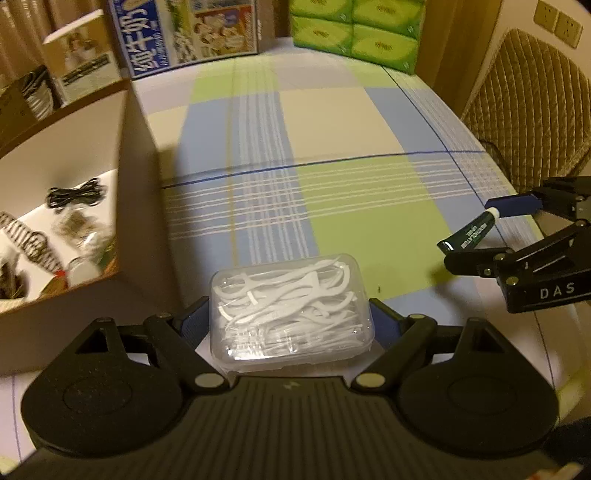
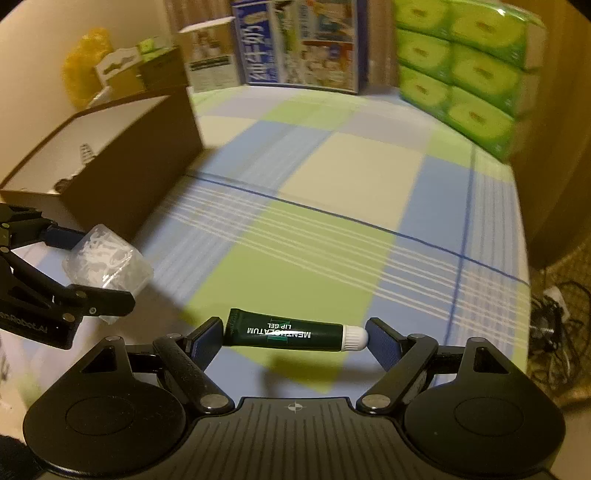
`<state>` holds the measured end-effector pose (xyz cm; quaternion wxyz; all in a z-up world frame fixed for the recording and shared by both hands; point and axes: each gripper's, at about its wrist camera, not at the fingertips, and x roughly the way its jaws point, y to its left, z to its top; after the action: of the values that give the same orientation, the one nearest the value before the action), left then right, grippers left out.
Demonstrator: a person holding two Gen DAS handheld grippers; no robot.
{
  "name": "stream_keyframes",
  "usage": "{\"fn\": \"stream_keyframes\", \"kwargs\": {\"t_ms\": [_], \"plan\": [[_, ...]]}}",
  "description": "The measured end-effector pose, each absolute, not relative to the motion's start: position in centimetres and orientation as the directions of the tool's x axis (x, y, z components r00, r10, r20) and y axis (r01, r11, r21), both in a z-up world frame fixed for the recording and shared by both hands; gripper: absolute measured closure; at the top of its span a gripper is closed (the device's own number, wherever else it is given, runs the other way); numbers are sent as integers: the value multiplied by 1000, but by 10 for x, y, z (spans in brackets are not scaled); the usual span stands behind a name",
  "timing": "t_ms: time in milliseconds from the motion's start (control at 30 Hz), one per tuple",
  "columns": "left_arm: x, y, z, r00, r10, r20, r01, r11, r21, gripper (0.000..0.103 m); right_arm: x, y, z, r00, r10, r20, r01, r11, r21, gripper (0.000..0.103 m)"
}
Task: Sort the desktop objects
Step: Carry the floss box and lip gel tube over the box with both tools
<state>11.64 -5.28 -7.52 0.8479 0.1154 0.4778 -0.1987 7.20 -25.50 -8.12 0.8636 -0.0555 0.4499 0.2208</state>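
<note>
Sitting at the left edge of the checked tablecloth (image 1: 332, 122): an open cardboard box (image 1: 122, 206), brown outside and pale inside, holding a coiled black cable (image 1: 75, 194), a zebra-striped band (image 1: 31, 243) and other small items too blurred to name.

Just right of the box, hanging above the cloth near its front edge: the left gripper (image 1: 291, 321), its blue-padded fingers clamping a clear, rounded-corner plastic case of floss picks (image 1: 291, 310) by its two short sides. Showing through the glossy lid: a tangle of thin white picks.

Further right, near the cloth's front right corner and also lifted off it: the right gripper (image 2: 293, 336), pinching a lip gel tube (image 2: 284, 334) end to end, flat crimped tail against one pad, ribbed white cap against the other. Smooth dark green body, white lettering, lying crosswise between the fingers.

Standing along the far edge: a printed blue carton (image 1: 192, 33), then stacked green tissue packs (image 1: 354, 33) in shiny wrap at the far right corner.
</note>
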Motion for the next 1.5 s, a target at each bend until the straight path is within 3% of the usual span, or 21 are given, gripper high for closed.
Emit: {"fn": "stream_keyframes", "kwargs": {"t_ms": [467,1000,1500], "plan": [[82,26,-18,561,-186,-807,343,939,22,17,58,-183,-33,402,544,-737,-634,746,206,22],[116,146,24,650,-97,-754,227,971,71,17,81,-63,3,381,648,-659,-737,644,206,22],[229,225,1,657,-43,-753,251,954,164,17,175,40,-27,471,512,-718,-580,793,185,22]]}}
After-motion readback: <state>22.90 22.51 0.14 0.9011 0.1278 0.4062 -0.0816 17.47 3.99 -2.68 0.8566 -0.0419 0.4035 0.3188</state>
